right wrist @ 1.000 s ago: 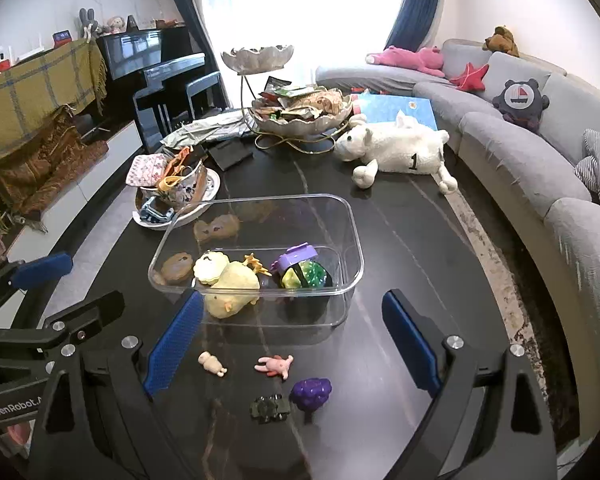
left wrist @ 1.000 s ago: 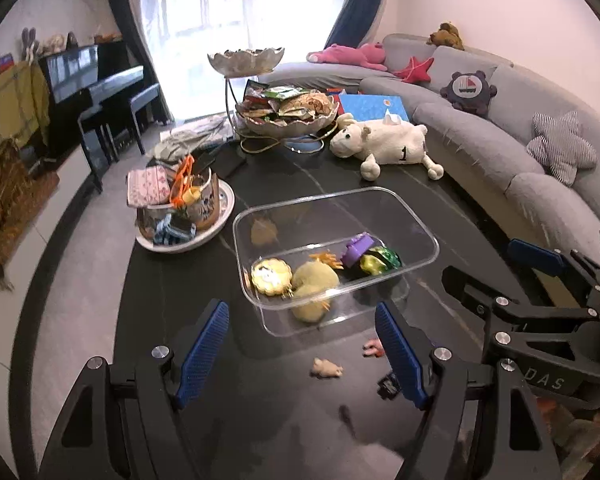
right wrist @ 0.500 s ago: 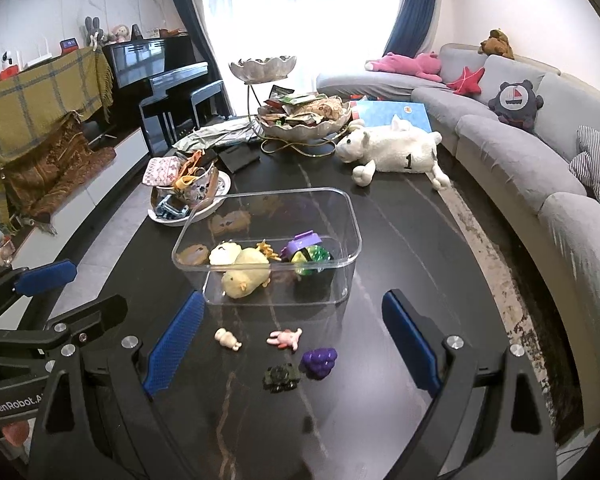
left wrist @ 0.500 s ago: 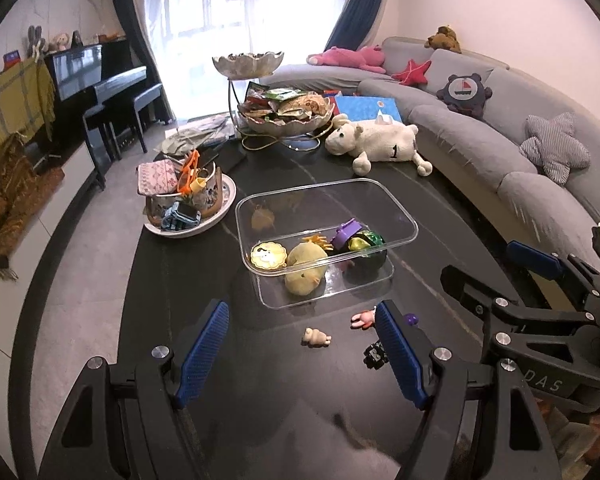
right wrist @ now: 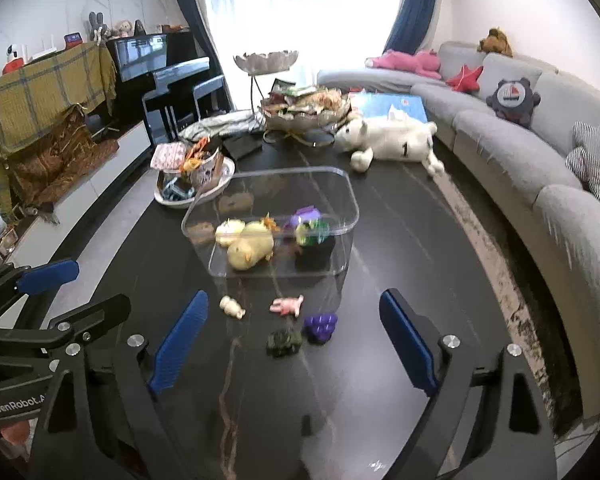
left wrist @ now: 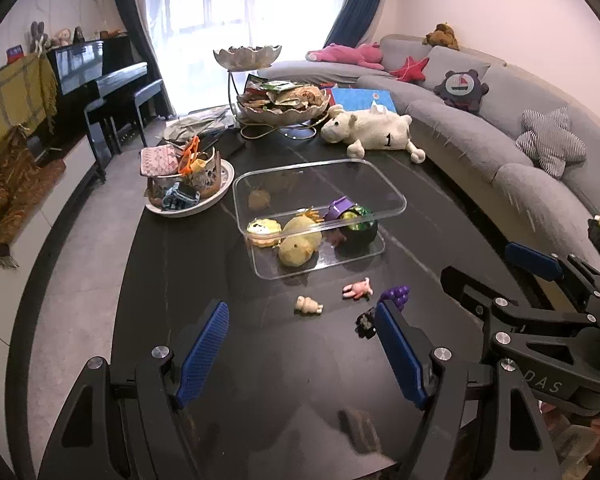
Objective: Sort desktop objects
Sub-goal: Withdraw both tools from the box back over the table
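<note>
A clear plastic box stands mid-table on the black table and holds a yellow duck, a purple piece and other small toys. On the table in front of the box lie a cream figure, a pink figure, purple grapes and a dark green toy. My left gripper hangs open above the near table, with nothing in it. My right gripper is beside it; its jaws are closing, still wide apart, with no toy held between them.
A white plush sheep lies behind the box. A plate with a cup of odds and ends sits at the left, a tiered snack bowl further back. A grey sofa runs along the right, a piano at the left.
Both grippers have drawn back from the box, which now looks smaller and farther. The loose toys have come fully into view ahead of the fingers. The right jaws stand slightly narrower.
</note>
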